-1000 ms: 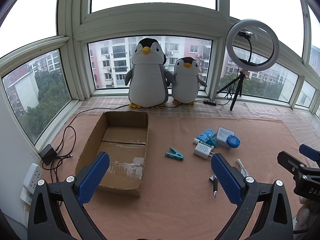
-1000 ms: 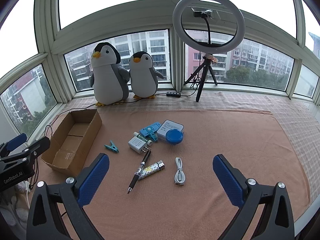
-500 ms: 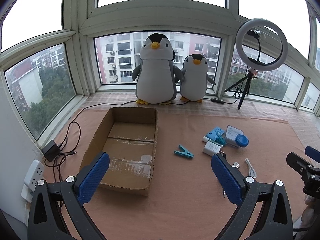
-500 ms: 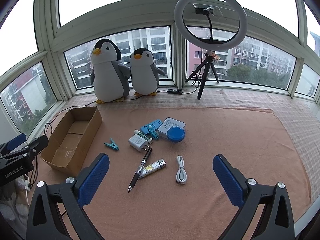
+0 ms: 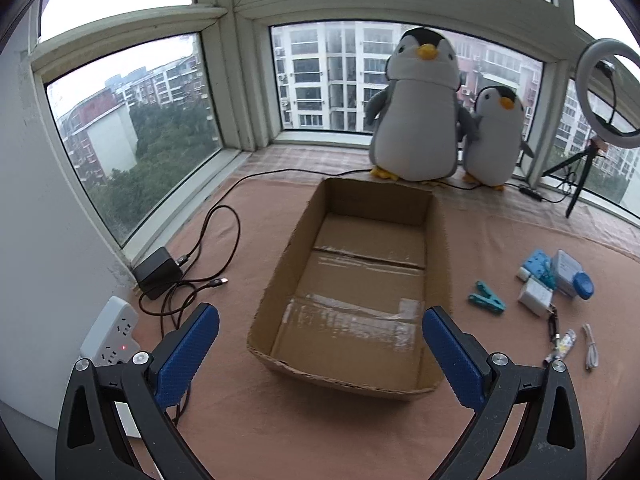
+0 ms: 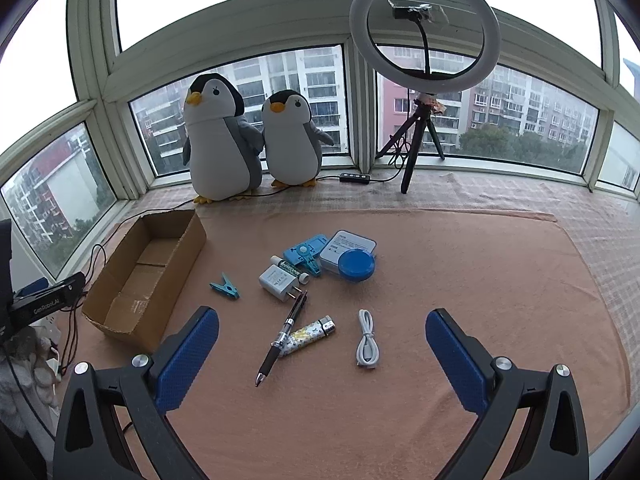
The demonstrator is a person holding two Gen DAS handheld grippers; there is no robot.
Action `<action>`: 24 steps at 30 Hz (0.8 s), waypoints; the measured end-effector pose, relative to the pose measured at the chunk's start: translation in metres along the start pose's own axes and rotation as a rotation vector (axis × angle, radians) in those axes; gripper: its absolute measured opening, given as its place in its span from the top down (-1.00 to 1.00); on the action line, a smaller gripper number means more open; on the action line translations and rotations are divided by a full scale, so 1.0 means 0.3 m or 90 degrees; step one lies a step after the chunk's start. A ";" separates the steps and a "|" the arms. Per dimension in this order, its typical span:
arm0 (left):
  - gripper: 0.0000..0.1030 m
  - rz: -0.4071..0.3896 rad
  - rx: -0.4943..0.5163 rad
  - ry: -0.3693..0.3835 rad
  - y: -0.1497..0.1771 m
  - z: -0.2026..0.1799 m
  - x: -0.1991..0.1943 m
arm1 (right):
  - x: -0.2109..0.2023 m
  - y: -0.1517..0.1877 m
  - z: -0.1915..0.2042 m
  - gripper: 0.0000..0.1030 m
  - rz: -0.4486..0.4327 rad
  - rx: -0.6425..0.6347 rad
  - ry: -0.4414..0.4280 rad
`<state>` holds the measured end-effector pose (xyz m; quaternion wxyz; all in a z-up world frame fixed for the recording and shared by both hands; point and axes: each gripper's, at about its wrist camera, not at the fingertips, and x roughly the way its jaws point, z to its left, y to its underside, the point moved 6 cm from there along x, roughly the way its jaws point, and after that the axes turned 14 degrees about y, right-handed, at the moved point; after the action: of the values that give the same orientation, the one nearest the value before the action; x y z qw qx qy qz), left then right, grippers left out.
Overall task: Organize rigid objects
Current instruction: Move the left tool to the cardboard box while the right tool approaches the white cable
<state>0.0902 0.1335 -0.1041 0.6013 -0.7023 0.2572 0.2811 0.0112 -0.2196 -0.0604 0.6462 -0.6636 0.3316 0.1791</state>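
An empty cardboard box (image 5: 438, 240) lies open on the pink cloth; it also shows in the right wrist view (image 6: 132, 312). My left gripper (image 5: 320, 344) is open and empty, just in front of the box. My right gripper (image 6: 322, 344) is open and empty, above a black pen (image 6: 285, 336), a patterned lighter (image 6: 308, 335) and a coiled white cable (image 6: 366, 346). Farther off lie a teal clip (image 6: 225, 286), a white charger (image 6: 276, 280), a blue holder (image 6: 302, 254), a white case (image 6: 350, 248) and a blue round tin (image 6: 356, 266).
Two plush penguins (image 6: 224, 140) stand at the window behind the box. A ring light on a tripod (image 6: 424, 40) stands at the back right. A power strip (image 5: 114, 330), black adapter (image 5: 156, 272) and cables lie left of the box.
The left gripper has swung left and come closer to the box, which now fills the centre of its view. The right gripper has moved slightly forward toward the pen and lighter.
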 end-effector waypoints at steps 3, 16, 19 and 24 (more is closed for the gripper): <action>-0.96 0.020 -0.025 -0.017 0.018 0.088 0.062 | 0.007 0.005 0.002 -0.98 0.004 -0.008 0.001; -0.53 0.107 -0.094 -0.045 0.104 0.272 0.287 | 0.100 0.043 -0.037 -0.60 0.050 -0.003 -0.003; -0.39 0.122 -0.096 -0.048 0.121 0.285 0.325 | 0.143 0.061 -0.047 -0.44 0.081 0.006 -0.019; -0.11 0.147 -0.095 -0.048 0.149 0.293 0.374 | 0.231 0.074 -0.082 -0.36 0.130 0.043 -0.039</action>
<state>0.1312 0.2113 -0.2249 0.5207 -0.6995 0.2918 0.3930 0.0413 -0.2570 -0.1204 0.6563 -0.5985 0.3836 0.2530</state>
